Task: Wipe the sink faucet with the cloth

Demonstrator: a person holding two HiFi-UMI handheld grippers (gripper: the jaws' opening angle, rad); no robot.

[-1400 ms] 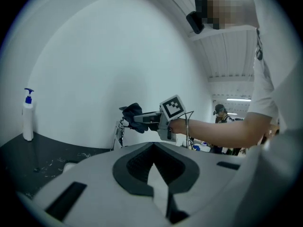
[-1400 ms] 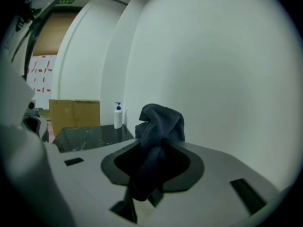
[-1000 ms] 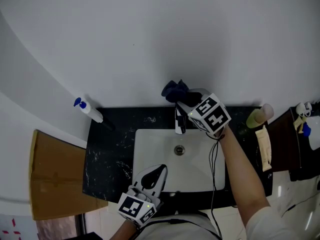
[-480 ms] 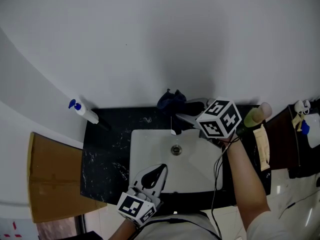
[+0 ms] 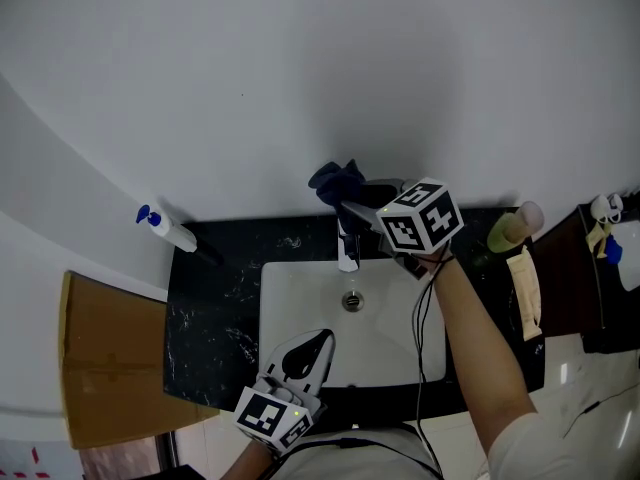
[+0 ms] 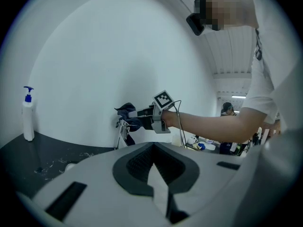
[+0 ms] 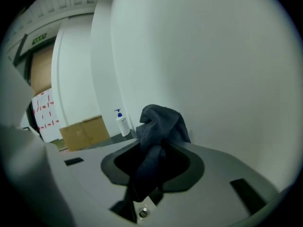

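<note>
Right gripper view looks along the right gripper, and its jaws are clenched on a fold of the dark blue cloth. The rest of the cloth stands up loose above them in a bunch. The left gripper waits at the front edge of the sink with its jaws pressed together and nothing in them.

In the head view the cloth is at the back edge of the black countertop, close to the wall, just above and behind the faucet. From the left gripper view it seems to rest on the faucet's top, but real contact is not sure.

Some things could go wrong. Only a small fold is pinched, so rubbing against the metal may pull the cloth out of the jaws. A hard push may move the faucet handle and start the water. The cable hanging from the right gripper over the basin may catch on the spout.

No writing can be read. The pump bottle at the back left corner shows no label, and the cubes carry only black and white squares.
</note>
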